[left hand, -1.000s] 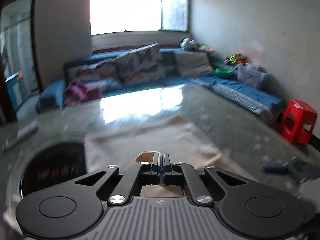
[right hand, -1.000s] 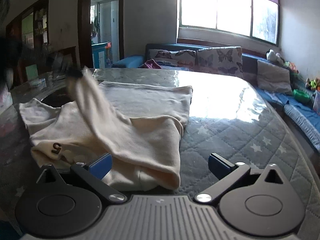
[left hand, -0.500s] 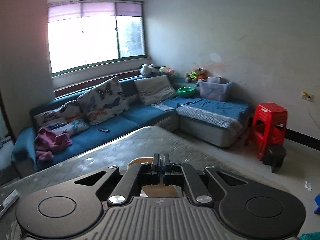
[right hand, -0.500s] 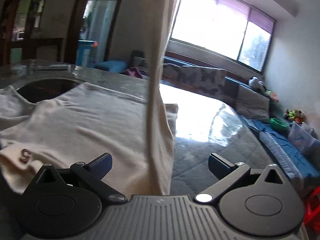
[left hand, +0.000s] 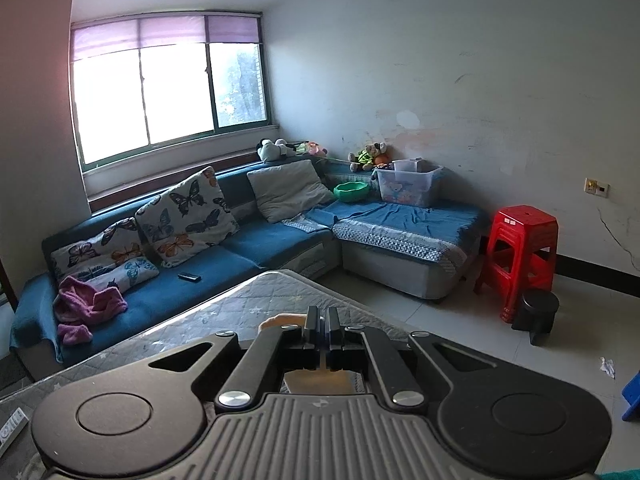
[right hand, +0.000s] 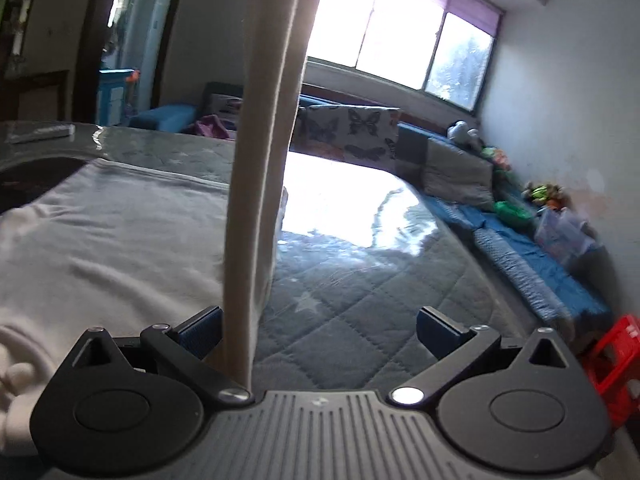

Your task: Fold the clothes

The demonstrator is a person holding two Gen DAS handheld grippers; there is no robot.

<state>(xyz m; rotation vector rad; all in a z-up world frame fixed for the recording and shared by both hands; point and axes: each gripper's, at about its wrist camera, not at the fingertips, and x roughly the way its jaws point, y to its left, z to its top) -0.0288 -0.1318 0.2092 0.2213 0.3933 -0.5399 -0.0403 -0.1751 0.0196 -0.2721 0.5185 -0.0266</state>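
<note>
Living room: blue corner sofa [left hand: 248,248] under the window, red stool [left hand: 524,248] by the wall, quilted grey table [right hand: 360,300] as work surface.

Left gripper [left hand: 321,322]: jaws clamped together on a bit of cream cloth, visible just past and under the tips. It sits high, camera looking over the far table edge into the room.

Right gripper [right hand: 318,326]: jaws spread wide, holding nothing. It hovers low over the table.

Cream garment [right hand: 112,240]: body lies spread on the table's left part, hem edge toward the sofa. One strip of it, probably a sleeve [right hand: 264,160], hangs taut and vertical from above, down past the right gripper's left finger. Top of strip is out of frame; I judge the left gripper holds it up.

Risks:
- Single pinch point. If the cloth slips, the sleeve drops in a heap and the fold line is lost.
- Lifting further could drag the garment body and wrinkle it; nothing pins it down.
- Hanging strip is right against the open left finger of the right gripper; a sideways move could snag it.

Room: bare quilt to the right of the garment, plenty of space there. A dark round inset [right hand: 32,180] sits at the table's left, partly under the cloth. Small flat item [right hand: 40,132] at the far left edge, well clear.
</note>
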